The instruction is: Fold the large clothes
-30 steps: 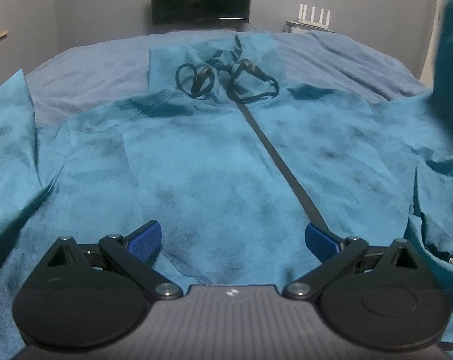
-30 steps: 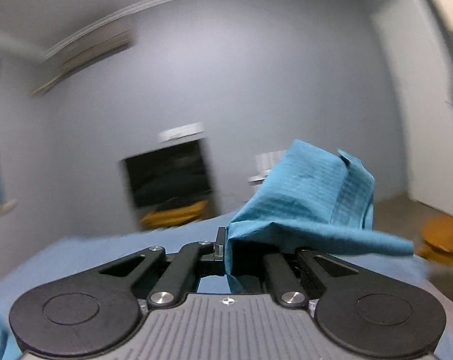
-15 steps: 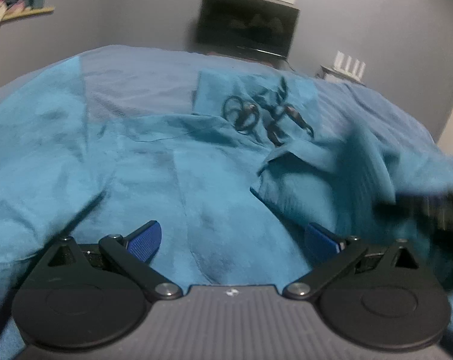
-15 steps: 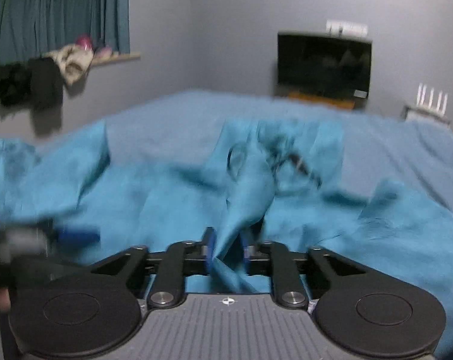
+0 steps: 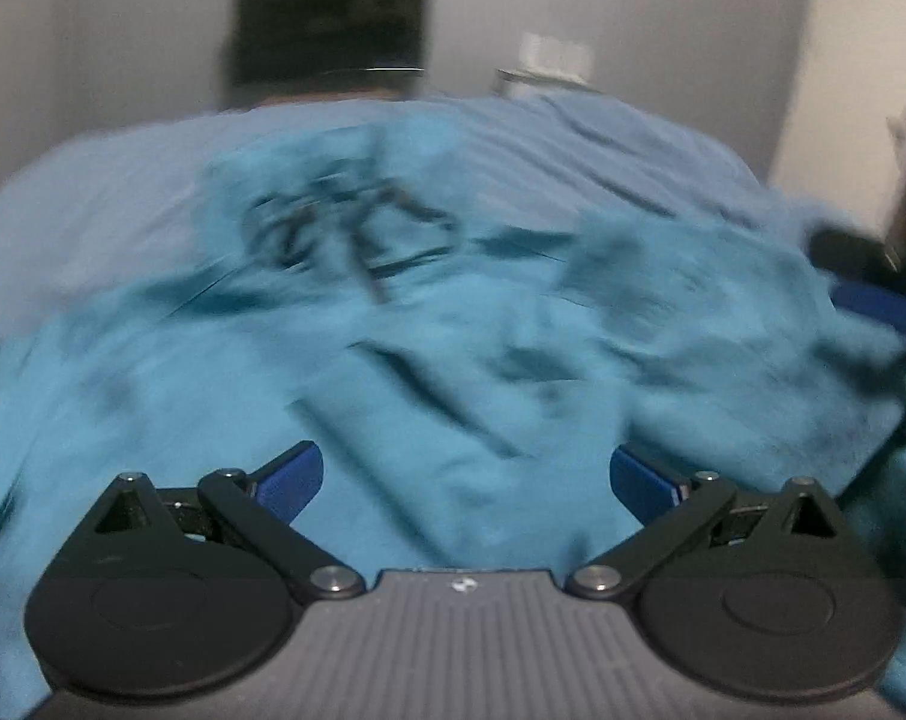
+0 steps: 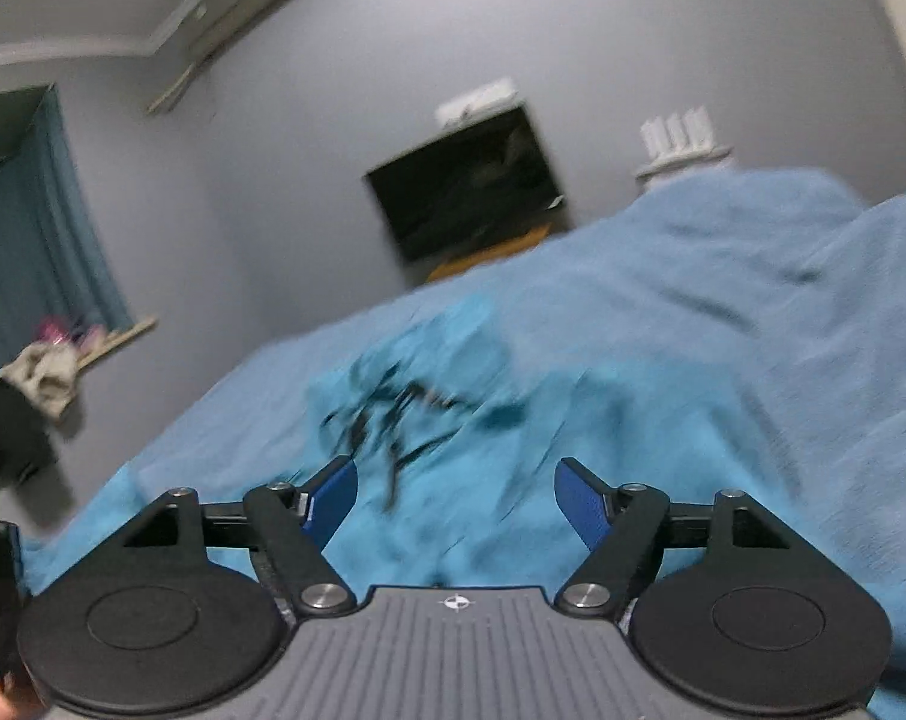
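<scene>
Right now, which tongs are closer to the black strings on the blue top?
Right. The right tongs, opening and empty, sit just short of the black strings; the left tongs hang farther back, with much blue top between.

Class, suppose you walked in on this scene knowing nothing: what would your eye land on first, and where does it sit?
The big teal garment spread over the blue bedspread fills both views, black drawstrings tangled near its top. In front hang the left gripper, open, and the right gripper, its jaws opening with nothing pinched between them. A dark TV screen sits on the grey wall behind.
</scene>
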`<move>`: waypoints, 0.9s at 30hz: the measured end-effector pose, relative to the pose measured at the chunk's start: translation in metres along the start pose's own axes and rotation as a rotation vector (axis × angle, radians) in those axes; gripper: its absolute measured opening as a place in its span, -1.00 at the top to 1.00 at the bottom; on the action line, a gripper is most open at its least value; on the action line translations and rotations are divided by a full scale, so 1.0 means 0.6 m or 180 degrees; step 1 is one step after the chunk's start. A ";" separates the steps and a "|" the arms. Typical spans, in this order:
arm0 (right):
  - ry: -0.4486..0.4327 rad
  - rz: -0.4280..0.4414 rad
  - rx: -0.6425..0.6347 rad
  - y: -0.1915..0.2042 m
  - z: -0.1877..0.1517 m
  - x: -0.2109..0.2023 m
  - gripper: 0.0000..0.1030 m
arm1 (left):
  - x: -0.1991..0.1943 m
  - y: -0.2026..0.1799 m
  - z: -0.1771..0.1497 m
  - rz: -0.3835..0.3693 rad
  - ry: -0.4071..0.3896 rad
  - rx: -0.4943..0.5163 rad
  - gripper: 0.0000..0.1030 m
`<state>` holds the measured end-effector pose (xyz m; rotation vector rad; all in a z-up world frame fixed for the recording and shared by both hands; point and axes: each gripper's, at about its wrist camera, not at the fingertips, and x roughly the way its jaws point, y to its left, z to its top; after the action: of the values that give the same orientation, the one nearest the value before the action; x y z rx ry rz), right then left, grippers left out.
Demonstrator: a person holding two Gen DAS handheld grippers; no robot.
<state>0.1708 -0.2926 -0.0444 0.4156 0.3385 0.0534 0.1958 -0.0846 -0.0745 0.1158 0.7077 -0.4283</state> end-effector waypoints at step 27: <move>0.0754 -0.0766 -0.0902 -0.049 -0.023 0.044 -0.27 | -0.058 0.231 -0.054 0.0937 0.0080 -0.1632 0.80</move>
<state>0.1907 -0.3113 -0.0763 0.0849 0.6039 -0.0848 0.2106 0.0608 -0.0816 -0.2567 0.7915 0.0436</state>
